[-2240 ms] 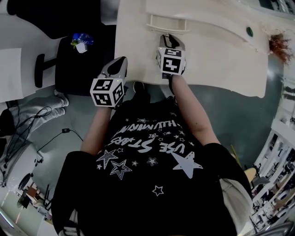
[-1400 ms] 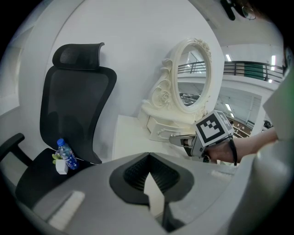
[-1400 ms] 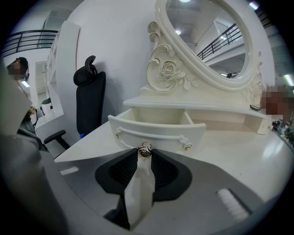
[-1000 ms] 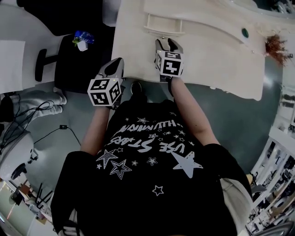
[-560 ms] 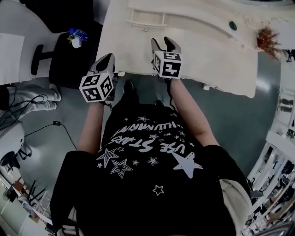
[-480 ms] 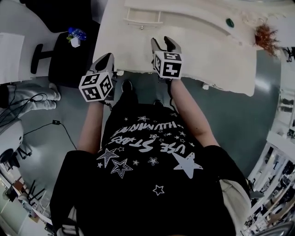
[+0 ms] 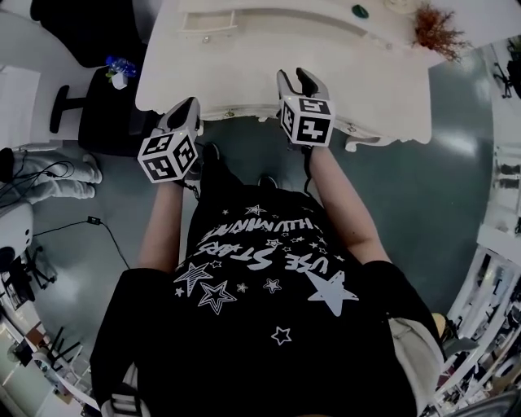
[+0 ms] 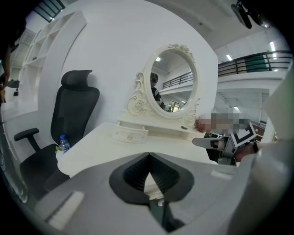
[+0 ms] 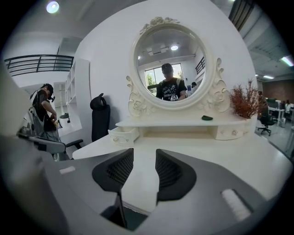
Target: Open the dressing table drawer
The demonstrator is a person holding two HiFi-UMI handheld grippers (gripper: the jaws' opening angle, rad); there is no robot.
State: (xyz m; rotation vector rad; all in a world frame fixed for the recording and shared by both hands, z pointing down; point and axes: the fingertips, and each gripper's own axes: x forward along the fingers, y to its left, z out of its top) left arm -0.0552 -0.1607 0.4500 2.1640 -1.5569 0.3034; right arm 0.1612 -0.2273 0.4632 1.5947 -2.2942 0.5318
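Note:
The cream dressing table (image 7: pixel 383 89) lies ahead with an oval mirror (image 9: pixel 171 64) on its back shelf. A small knobbed drawer (image 9: pixel 123 134) at the shelf's left end sticks out past the shelf front; it also shows from the left gripper (image 8: pixel 131 134) and from above (image 7: pixel 203 20). A matching drawer (image 9: pixel 228 133) sits at the right end. My right gripper (image 7: pixel 296 77) (image 9: pixel 143 153) is open and empty over the table's front edge. My left gripper (image 7: pixel 186 106) (image 8: pixel 148 156) is shut on nothing, just off the table's front left corner.
A black office chair (image 7: pixel 106 106) (image 8: pixel 69 119) stands left of the table with a small bottle (image 7: pixel 118 69) (image 8: pixel 63 143) on its seat. A green item (image 9: pixel 207 118) and a reddish dried plant (image 9: pixel 245 101) sit on the shelf's right. Cables lie on the floor (image 7: pixel 73 224).
The table has slid up and away in the head view. My right gripper, earlier over the tabletop, is now at the front edge. The left gripper stays beside the corner.

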